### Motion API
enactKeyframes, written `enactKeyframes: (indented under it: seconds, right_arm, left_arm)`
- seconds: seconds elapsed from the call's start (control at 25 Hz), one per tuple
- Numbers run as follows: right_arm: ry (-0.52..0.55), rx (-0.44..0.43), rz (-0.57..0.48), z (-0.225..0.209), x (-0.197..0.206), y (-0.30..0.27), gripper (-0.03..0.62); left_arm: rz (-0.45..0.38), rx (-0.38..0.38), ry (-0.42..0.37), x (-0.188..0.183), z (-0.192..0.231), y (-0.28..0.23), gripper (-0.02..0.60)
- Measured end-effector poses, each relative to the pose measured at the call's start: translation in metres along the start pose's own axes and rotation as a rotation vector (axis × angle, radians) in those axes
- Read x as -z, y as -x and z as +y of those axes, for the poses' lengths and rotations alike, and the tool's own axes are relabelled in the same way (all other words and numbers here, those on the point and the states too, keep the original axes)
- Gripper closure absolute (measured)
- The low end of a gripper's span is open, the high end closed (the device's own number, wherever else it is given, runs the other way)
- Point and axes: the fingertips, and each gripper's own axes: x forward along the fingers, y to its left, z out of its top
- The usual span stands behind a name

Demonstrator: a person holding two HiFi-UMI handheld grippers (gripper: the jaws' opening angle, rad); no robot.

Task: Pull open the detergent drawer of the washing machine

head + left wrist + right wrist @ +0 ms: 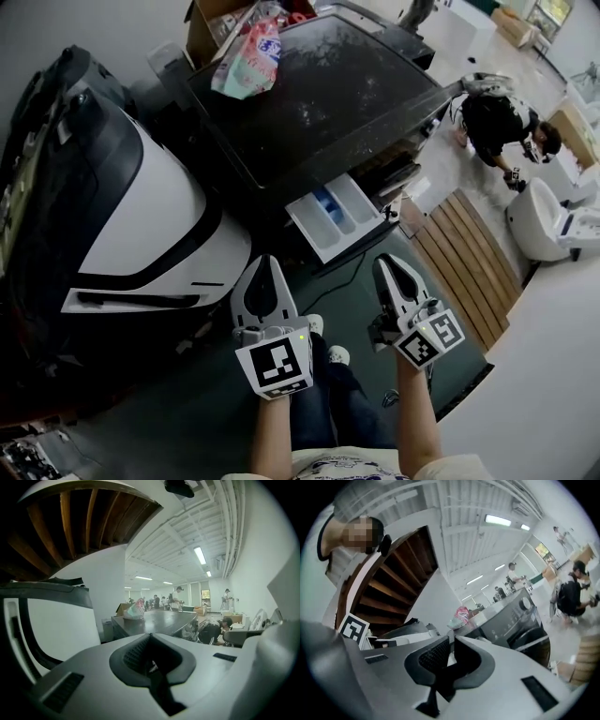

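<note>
Ok, status. Detergent drawer (pixel 339 217) is out: a white tray with a blue insert showing, sticking out from the front of the washing machine (pixel 319 103), near its upper left corner as I face it.

Neither claw is touching it. Both sit back from the drawer, side by side, roughly level with each other in the head view, with the drawer ahead and between them.

Left gripper (pixel 267 262): jaws together, nothing in them. Its own view looks over the closed pads at the dark machine top.

Right gripper (pixel 389 264): jaws a narrow slit apart, pads not meeting, nothing in the gap. Its view is rolled over; the machine's control panel with its knob shows at a tilt.

On the machine top, at the far left corner, lies a pink-and-green packet (pixel 251 56), with a cardboard box (pixel 208 26) just behind it. A big white-and-black appliance (pixel 141 225) stands to the machine's left. A slatted wooden panel (pixel 469 258) lies on the floor to the right. A person (pixel 502 122) is crouched beyond it, well clear.
</note>
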Motion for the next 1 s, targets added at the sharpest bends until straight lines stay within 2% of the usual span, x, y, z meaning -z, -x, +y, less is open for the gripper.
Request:
enactKeyframes:
  seconds: [0.12, 0.2, 0.44, 0.64, 1.0]
  right_arm:
    - [0.175, 0.061, 0.021, 0.017, -0.027, -0.007, 0.580]
    - [0.278, 0.093, 0.033, 0.029, -0.043, -0.011, 0.580]
    - [0.460, 0.167, 0.047, 0.066, -0.082, -0.023, 0.579]
    - [0.494, 0.209, 0.015, 0.092, -0.111, -0.027, 0.580]
    - [0.574, 0.218, -0.062, 0.138, -0.158, -0.025, 0.580]
  left_arm:
    - [-0.019, -0.004, 0.010, -0.017, 0.005, 0.008, 0.568]
    - [-0.036, -0.007, 0.016, -0.031, 0.010, 0.013, 0.568]
    - [-0.117, -0.005, 0.045, -0.075, 0.020, 0.030, 0.568]
    - [-0.154, 0.006, 0.047, -0.108, 0.029, 0.044, 0.568]
    - [-0.225, -0.013, 0.043, -0.154, 0.048, 0.072, 0.568]
